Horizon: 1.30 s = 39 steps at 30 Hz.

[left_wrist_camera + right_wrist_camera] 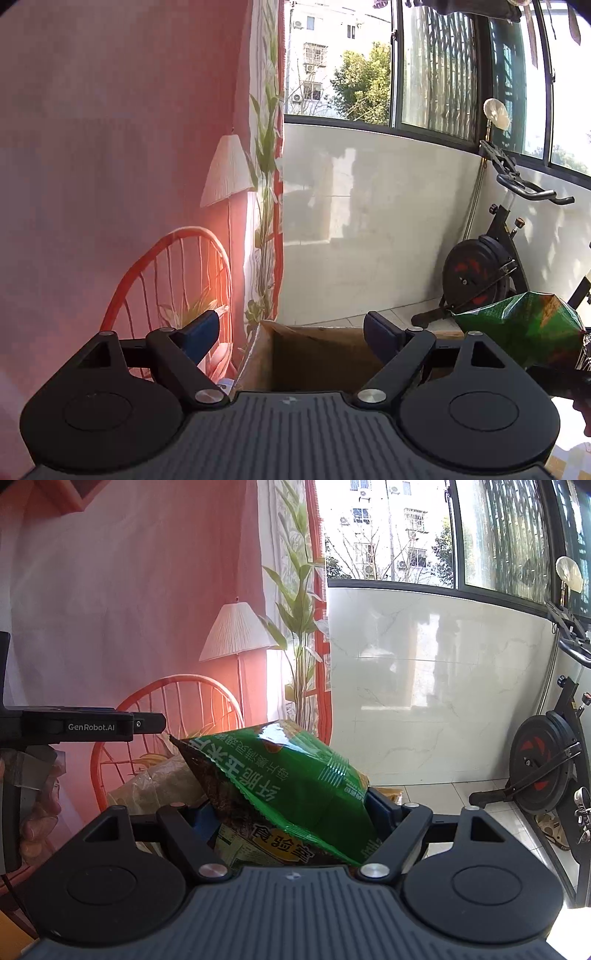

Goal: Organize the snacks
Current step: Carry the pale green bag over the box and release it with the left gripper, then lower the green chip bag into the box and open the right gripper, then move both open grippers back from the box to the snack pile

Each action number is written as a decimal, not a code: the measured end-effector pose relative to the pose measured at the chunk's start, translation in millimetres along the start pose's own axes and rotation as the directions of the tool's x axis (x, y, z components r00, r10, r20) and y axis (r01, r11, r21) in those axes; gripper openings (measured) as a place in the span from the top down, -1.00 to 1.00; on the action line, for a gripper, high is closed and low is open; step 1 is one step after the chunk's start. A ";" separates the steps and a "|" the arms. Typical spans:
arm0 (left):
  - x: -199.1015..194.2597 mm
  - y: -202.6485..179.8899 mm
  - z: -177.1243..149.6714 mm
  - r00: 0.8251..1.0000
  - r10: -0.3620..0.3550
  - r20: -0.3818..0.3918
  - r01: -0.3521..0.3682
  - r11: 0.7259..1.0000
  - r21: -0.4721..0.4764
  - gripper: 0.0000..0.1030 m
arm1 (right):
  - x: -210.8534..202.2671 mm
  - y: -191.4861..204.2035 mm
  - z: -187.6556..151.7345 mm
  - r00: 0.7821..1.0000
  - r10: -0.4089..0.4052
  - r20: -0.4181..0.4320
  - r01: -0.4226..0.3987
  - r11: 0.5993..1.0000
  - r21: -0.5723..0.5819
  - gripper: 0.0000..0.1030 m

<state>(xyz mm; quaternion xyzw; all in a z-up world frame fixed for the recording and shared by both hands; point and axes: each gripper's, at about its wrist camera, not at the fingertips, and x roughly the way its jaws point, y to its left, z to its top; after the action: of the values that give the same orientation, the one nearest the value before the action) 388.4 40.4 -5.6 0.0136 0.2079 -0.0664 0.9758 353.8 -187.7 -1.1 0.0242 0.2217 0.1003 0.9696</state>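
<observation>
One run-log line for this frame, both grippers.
left gripper: open, empty | right gripper: shut on green snack bag | cardboard box: open, ahead

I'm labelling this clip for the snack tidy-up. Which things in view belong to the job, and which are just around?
Part of the job:
green snack bag, held in the right gripper
cardboard box
left gripper, fingers apart, nothing between

Just around:
exercise bike
orange chair
floor lamp
plant

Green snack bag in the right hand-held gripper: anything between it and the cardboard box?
Nothing visible. The green snack bag sits clamped in the right hand-held gripper. In the left wrist view the cardboard box stands open-topped; the open left hand-held gripper hovers near it, empty.
</observation>
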 end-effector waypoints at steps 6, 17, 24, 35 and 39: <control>-8.4 18.0 -9.6 1.000 0.018 -0.022 -0.019 0.999 -0.031 -0.70 | 44.4 6.0 2.9 0.998 0.038 -0.055 -0.036 0.999 0.037 -0.58; -22.9 28.2 -25.3 1.000 -0.023 0.006 0.024 0.994 -0.110 -0.75 | 42.1 -10.1 -6.8 0.997 0.058 -0.042 -0.053 0.991 0.121 -0.90; -51.8 16.0 -37.6 1.000 0.015 0.003 -0.014 0.991 -0.131 -0.81 | -9.4 -11.9 -24.7 0.994 0.093 0.052 -0.098 0.990 0.106 -1.00; -113.5 -8.2 -84.6 0.995 0.101 -0.026 -0.104 0.982 -0.160 -0.82 | -79.1 -27.8 -91.9 0.999 0.034 0.003 -0.034 0.988 0.151 -1.00; -126.4 -17.9 -106.6 0.994 0.087 -0.066 -0.097 0.981 -0.169 -0.82 | -99.4 -33.9 -125.1 0.997 0.073 -0.018 -0.069 0.987 0.145 -0.99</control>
<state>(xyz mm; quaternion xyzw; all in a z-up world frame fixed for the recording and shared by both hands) 228.5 44.1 -51.5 -0.0590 0.2405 -0.0024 0.9688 218.0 -241.0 -74.6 0.1009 0.2387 0.1189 0.9585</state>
